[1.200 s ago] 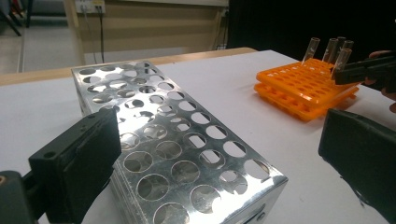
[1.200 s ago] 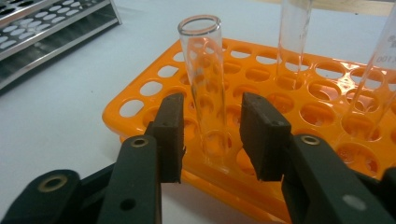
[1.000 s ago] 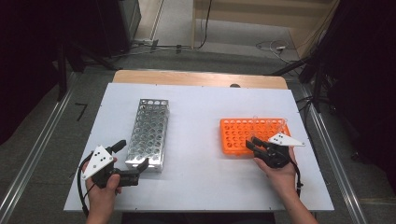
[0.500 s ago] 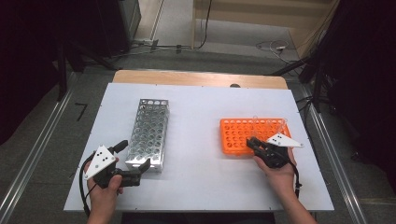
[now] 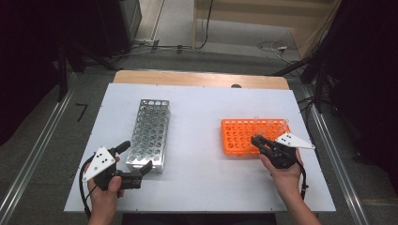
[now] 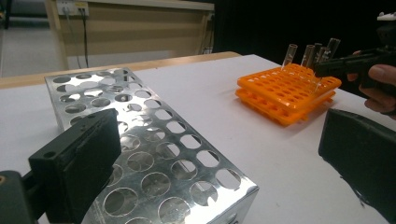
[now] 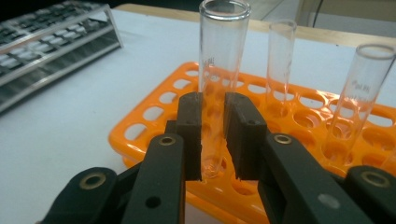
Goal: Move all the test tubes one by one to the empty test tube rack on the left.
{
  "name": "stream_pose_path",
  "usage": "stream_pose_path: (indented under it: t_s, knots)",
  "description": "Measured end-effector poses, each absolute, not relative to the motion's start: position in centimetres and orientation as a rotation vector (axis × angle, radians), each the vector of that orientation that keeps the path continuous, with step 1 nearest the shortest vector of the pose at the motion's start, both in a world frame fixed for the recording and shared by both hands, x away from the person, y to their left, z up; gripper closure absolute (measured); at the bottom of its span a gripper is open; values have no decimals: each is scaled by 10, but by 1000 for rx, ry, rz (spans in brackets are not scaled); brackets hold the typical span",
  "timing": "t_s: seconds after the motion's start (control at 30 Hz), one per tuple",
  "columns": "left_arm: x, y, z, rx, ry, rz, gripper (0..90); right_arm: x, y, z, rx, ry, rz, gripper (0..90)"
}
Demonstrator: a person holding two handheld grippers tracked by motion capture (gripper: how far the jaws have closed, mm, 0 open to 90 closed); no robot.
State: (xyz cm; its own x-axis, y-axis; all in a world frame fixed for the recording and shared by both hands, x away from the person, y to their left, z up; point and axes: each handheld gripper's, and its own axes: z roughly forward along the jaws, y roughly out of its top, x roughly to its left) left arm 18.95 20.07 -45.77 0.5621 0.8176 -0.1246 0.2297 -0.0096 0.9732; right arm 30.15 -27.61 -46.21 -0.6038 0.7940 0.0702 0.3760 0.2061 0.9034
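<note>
Right gripper view shows the right gripper (image 7: pixel 214 140) closed on a glass test tube (image 7: pixel 219 60): both fingers (image 7: pixel 190 135) press its lower wall, and the jaws have just been closing onto it. The tube stands upright, its rounded base seated in a hole near the front rim of the orange rack (image 7: pixel 154 121). Two more tubes (image 7: pixel 279 60) stand in the rack at 1 and 3 o'clock of the held one.

High view places the orange rack (image 5: pixel 244 136) at 3 o'clock on the white surface (image 5: pixel 202 108), with the right gripper (image 5: pixel 259 140) at its near right part and the right hand (image 5: pixel 286 171) behind it. The metal rack (image 5: pixel 150 133) lies at 9 o'clock, well apart from the orange one, all holes seen being unfilled.

Left gripper view shows the left gripper (image 6: pixel 219 154) wide open and holding nothing, its fingers (image 6: pixel 79 163) hovering at the near end of the metal rack (image 6: pixel 154 154); one finger overlaps that rack's corner in the picture, but contact cannot be told.

Step in hand, as judged: grasp is made, extraction not yet begun.

Next move calls for:
1. A straight lift along the tube's axis until the base clears the hole
2. No tilt during the lift, since glass may bind on the rim
3. A carry toward 9 o'clock, probably to the metal rack, with the tube kept vertical
</note>
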Motion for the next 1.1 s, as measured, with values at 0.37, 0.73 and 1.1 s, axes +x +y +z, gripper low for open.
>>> stream_pose_path:
  t_s: [0.37,0.73,1.1]
  knots:
    - [187,181,-451,1610,859,565,0,285,-260,-449,987,2139,1419,741]
    - [187,162,-445,1643,829,521,0,269,-236,-448,906,2222,1439,741]
    - [191,136,-440,1674,814,475,12,255,-209,-453,805,2316,1433,741]
